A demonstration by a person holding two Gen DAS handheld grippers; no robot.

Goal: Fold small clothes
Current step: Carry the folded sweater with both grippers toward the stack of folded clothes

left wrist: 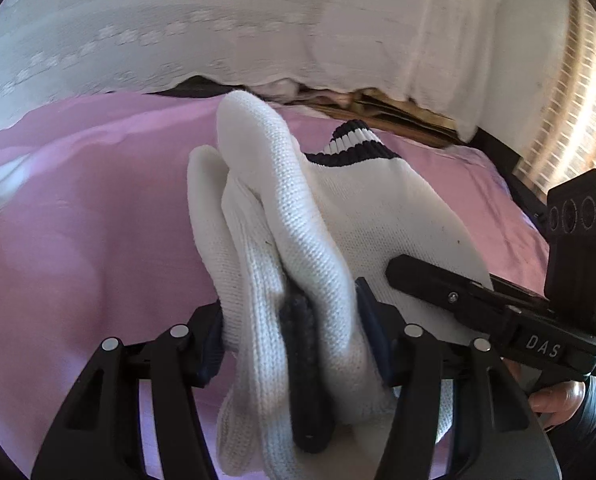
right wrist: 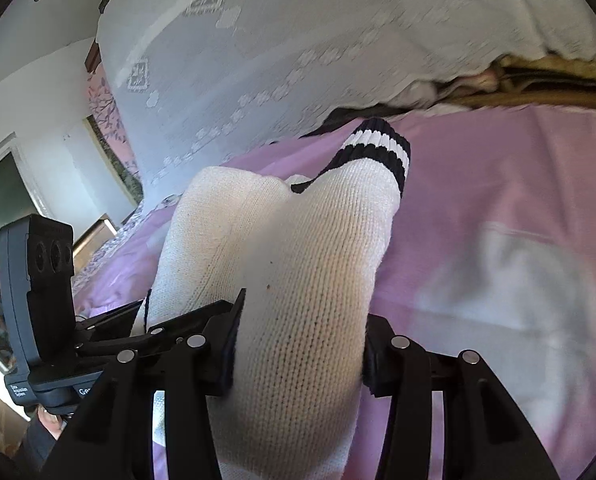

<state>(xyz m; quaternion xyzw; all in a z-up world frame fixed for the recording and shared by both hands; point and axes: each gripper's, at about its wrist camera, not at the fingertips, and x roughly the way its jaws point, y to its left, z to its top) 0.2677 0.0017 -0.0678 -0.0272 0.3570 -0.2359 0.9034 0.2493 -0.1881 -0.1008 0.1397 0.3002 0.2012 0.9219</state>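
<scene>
- While both tools hold it, the white sock (left wrist: 298,216) hangs in the air just above the pink bed sheet (left wrist: 78,220), with its black-and-white striped cuff (right wrist: 377,148) pointing away toward the far edge of the bed.
- It looks like two socks bunched together, but I cannot tell for sure.
- The left tool (left wrist: 294,340) is squeezed tight on a thick, folded bunch of the sock, with a dark patch of the sock showing in the middle.
- The right tool (right wrist: 298,344) is clamped on the fat white part of the sock, close beside the left one.
- What could go wrong: the bunch in the left tool is thick, so one layer could slip out and the fold would flop open.
- The two tools are very near each other, so they might bump if they move closer.
- Pulling apart too hard could stretch the sock or yank it free.
- Room to move: the pink sheet is wide and flat on both sides, good for laying the sock down.
- Farther away, a white lace cover (right wrist: 298,40) drapes down, and the cuff could brush against it.
</scene>
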